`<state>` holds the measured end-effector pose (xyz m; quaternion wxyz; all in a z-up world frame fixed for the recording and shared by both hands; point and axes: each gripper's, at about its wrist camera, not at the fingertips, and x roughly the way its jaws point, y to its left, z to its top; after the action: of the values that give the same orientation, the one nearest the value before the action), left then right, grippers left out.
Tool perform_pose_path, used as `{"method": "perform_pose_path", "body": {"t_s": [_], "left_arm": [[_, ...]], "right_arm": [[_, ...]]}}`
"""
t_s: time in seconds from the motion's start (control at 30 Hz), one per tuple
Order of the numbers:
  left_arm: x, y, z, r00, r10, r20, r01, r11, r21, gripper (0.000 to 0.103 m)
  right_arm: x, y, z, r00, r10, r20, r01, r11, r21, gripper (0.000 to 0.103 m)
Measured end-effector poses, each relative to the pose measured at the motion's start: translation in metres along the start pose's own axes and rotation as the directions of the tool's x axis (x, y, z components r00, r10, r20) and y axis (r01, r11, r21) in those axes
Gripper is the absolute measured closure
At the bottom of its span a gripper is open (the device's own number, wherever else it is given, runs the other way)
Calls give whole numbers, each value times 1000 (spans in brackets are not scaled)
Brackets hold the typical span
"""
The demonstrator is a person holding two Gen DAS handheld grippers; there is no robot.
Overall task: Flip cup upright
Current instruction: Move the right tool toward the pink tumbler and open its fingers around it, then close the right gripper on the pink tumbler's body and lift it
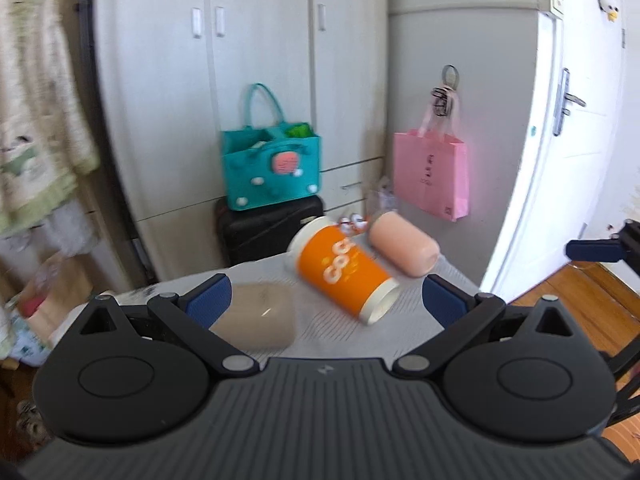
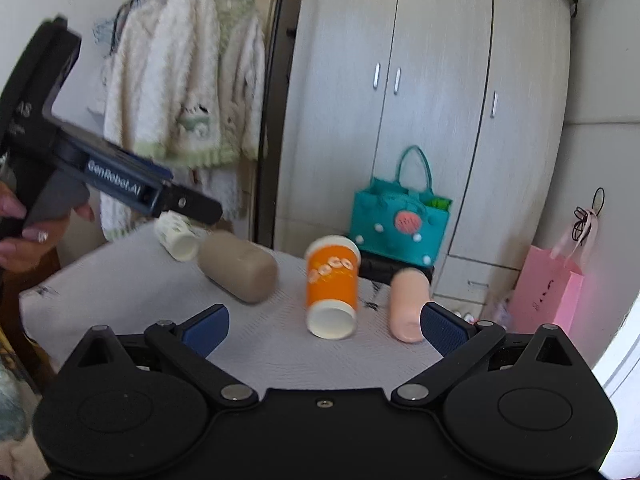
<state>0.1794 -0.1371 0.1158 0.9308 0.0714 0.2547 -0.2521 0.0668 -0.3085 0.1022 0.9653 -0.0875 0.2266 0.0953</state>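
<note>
1. lying on its side near the middle of the white cloth-covered table (image 2: 120, 280), the orange paper cup with white lettering and a white rim (image 2: 331, 284) points its white base toward the right wrist camera; it is not yet upright.
2. both grippers are spread wide and hold nothing: the left gripper (image 1: 326, 300) hangs just short of the cup, and the right gripper (image 2: 324, 326) frames the cup's base between its blue pads.
3. the cup looks light and thin-walled, so i judge it will crush or dent under a hard squeeze and may roll away on its round side if nudged. the smooth printed wall could slip; the stiffer ends, near the rolled rim or the base ring, seem the safer places to take hold, with the pads across the body's width.
4. a smooth peach-pink plastic cup (image 2: 408, 304) lies on its side just beside the orange cup, on its right in the right wrist view, leaving little room for a finger there.
5. a matte taupe plastic cup (image 2: 240, 266) lies on the other side, a bit further off, with a small white patterned paper cup (image 2: 178, 236) beyond it.
6. behind the table stand a teal felt tote bag (image 2: 400, 224) on a black case, a pink paper bag (image 2: 548, 292) and a pale wardrobe (image 2: 420, 80); none crowd the cup.
</note>
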Motion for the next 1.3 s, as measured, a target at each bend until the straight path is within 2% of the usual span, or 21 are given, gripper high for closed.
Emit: {"method": "perform_pose_path", "body": {"t_s": [0.13, 0.27, 0.37, 0.53, 0.6, 0.73, 0.87, 1.0, 1.1, 1.17, 1.3], "left_arm": [[48, -6, 17, 1000, -20, -18, 20, 1000, 11, 0], [95, -19, 30, 995, -35, -89, 37, 999, 23, 1], [123, -24, 36, 988, -86, -128, 87, 996, 6, 1], [157, -28, 46, 988, -97, -122, 99, 995, 14, 2], [168, -28, 50, 987, -111, -119, 112, 994, 0, 3], [183, -27, 55, 984, -139, -112, 139, 990, -13, 3], [193, -16, 57, 979, -165, -122, 161, 986, -44, 3], [201, -10, 59, 969, -195, -150, 190, 981, -47, 3], [208, -10, 62, 967, -205, -153, 200, 979, -50, 4], [214, -10, 63, 966, -209, -155, 201, 977, -63, 4], [221, -6, 63, 964, -212, -159, 203, 976, -76, 4]], "right_arm": [[35, -23, 2, 998, -2, -70, 3, 1000, 16, 0], [64, -46, 3, 992, 41, -120, -37, 999, 36, 1], [84, -60, 4, 987, 73, -141, -64, 996, 68, 2], [116, -81, 6, 980, 69, -186, -50, 993, 102, 4], [129, -91, 5, 973, 90, -212, -61, 988, 138, 4], [163, -117, 6, 951, 169, -257, -103, 962, 251, 6], [202, -141, 5, 921, 253, -298, -141, 926, 351, 15], [226, -148, 5, 909, 247, -336, -125, 930, 345, 15], [241, -150, 7, 898, 236, -372, -113, 939, 323, 15], [252, -153, 8, 886, 234, -401, -107, 943, 314, 19], [270, -159, 8, 877, 225, -424, -89, 945, 316, 20]]}}
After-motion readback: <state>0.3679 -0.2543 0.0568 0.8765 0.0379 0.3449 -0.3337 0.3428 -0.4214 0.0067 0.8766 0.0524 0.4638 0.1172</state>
